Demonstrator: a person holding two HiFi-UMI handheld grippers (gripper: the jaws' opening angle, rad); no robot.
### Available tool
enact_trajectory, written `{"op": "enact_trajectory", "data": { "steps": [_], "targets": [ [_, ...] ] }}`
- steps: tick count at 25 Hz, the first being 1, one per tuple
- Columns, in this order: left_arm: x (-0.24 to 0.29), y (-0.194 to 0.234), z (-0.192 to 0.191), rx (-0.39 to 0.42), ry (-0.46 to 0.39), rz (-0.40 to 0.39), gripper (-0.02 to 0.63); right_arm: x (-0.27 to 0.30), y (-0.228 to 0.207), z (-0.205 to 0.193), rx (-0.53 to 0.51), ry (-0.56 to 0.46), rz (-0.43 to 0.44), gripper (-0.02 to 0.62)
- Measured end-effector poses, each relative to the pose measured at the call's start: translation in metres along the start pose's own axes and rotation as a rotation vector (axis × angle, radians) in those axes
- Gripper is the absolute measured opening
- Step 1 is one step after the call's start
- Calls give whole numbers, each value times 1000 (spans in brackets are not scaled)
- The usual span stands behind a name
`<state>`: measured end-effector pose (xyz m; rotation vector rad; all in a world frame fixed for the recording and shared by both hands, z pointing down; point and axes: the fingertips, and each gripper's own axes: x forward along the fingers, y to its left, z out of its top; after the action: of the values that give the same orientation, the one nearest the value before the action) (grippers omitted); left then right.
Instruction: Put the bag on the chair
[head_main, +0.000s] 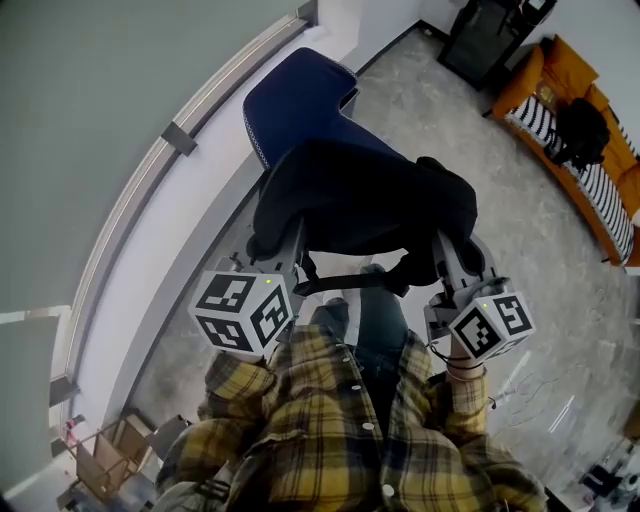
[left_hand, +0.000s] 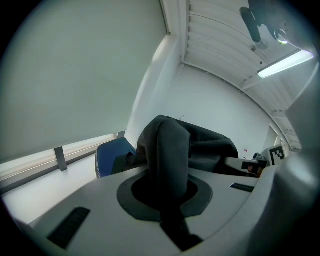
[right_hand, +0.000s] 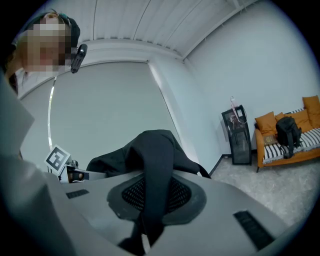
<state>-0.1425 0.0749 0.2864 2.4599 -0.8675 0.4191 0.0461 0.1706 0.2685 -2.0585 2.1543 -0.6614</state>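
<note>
Black cloth bunching in the centre of the head view: bag (head_main: 365, 200) hanging in the air between both claws, covering the lower part of the blue chair (head_main: 295, 100) in the upper middle of the frame. Touching the seat or not, impossible to say.

Left gripper (left_hand: 170, 197) pinching a thick fold of the bag's cloth, jaws nearly together with the fold squeezed through the gap. Right gripper (right_hand: 150, 200) doing the same at the other end, jaws narrow around a hanging band of fabric.

Sagging and folding like this, probably behaving as a soft, limp and fairly light load, not slippery, nothing fragile showing. Gripping bunched cloth at both ends looking sound. Spreading the two holds apart likely helping it settle flat on the seat. Strap (head_main: 345, 284) dangling underneath, possibly catching on the chair edge.
</note>
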Motion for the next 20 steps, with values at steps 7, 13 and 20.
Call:
{"op": "enact_trajectory", "data": {
  "steps": [7,13,20],
  "targets": [
    [43,10,16,-2,2,11,37,38,-32,11,8,3,12,60],
    [85,16,47,-15,-26,55,37,82,-62,40,-4,6,61,60],
    [132,16,84,-44,-67,126,37,137,-102,80,-27,29,143,60]
  ]
}}
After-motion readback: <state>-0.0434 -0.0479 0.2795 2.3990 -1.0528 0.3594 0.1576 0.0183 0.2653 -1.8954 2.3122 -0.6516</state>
